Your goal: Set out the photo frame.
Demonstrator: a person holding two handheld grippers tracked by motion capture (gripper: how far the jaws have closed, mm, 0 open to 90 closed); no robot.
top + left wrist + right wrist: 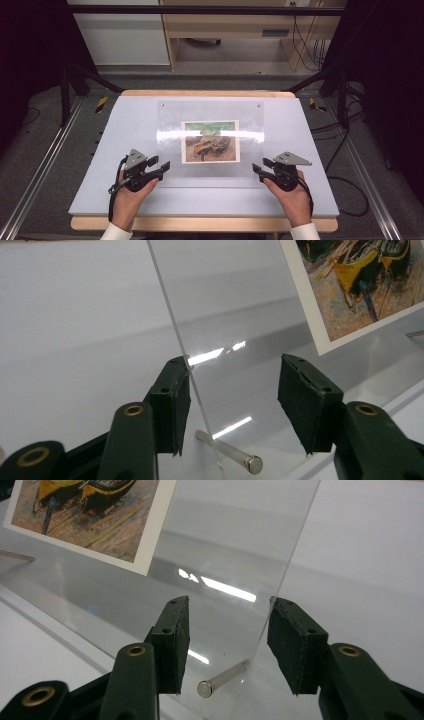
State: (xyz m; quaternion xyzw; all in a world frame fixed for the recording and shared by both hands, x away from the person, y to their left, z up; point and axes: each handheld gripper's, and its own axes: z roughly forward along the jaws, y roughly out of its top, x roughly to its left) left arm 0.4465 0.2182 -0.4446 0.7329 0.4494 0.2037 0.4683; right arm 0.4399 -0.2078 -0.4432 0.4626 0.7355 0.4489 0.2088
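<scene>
Clear glossy acrylic, printed paper, polished metal pins, matt black tongs

Between the left tongs (232, 405) and the right tongs (227, 647) lies a clear acrylic sheet (210, 145), smooth and glossy, catching bright streaks of light; beyond both tongs, under the sheet, a paper print (210, 141) looks matt, with a white border. Just ahead of each set of tongs a smooth polished metal pin (230, 452) shines at the sheet's corner. The tongs' pads (172, 405) are matt black, slightly rough rubbery material, with brass-coloured rivets. The table (120, 130) beneath the tongs is matt pale, smooth, edged in light wood.
</scene>
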